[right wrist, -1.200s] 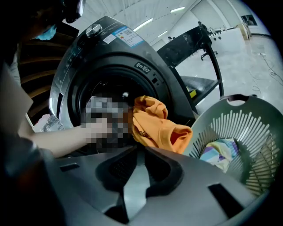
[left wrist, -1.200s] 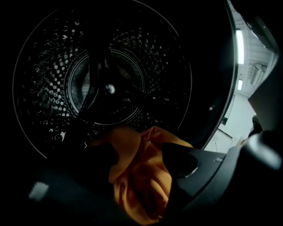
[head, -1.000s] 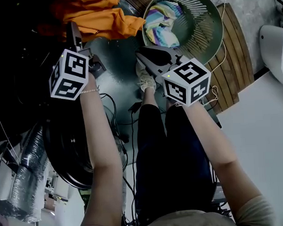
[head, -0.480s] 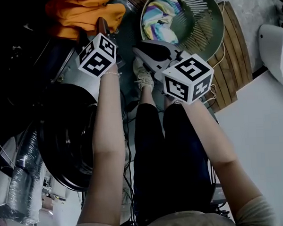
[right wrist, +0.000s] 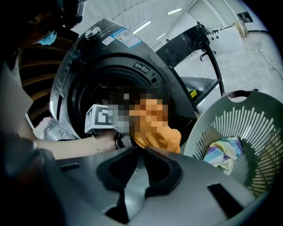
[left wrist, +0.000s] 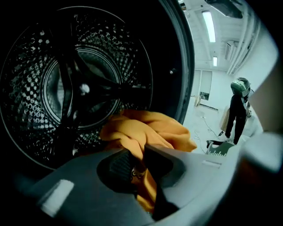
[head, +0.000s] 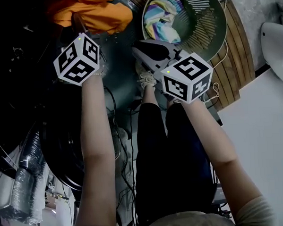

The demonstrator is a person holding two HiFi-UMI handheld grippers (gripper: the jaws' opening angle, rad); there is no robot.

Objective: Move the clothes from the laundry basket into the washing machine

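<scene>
Obs: left tongs (left wrist: 140, 154) have just been closing and now pinch a fold of the crumpled orange fabric garment (left wrist: 146, 128). The garment lies at the mouth of the dark perforated steel washing-machine drum (left wrist: 66, 79), seemingly partly over the lip; the head view is too dark to confirm. Since half a second ago the left hand has shifted toward the drum.

Right tongs (right wrist: 141, 159) clenched, empty, near the round green slatted plastic laundry basket (head: 208, 31), which holds a pastel striped cloth (head: 160, 19).

Judgement: the garment is gripped to go deeper; the basket is not yet emptied.
</scene>
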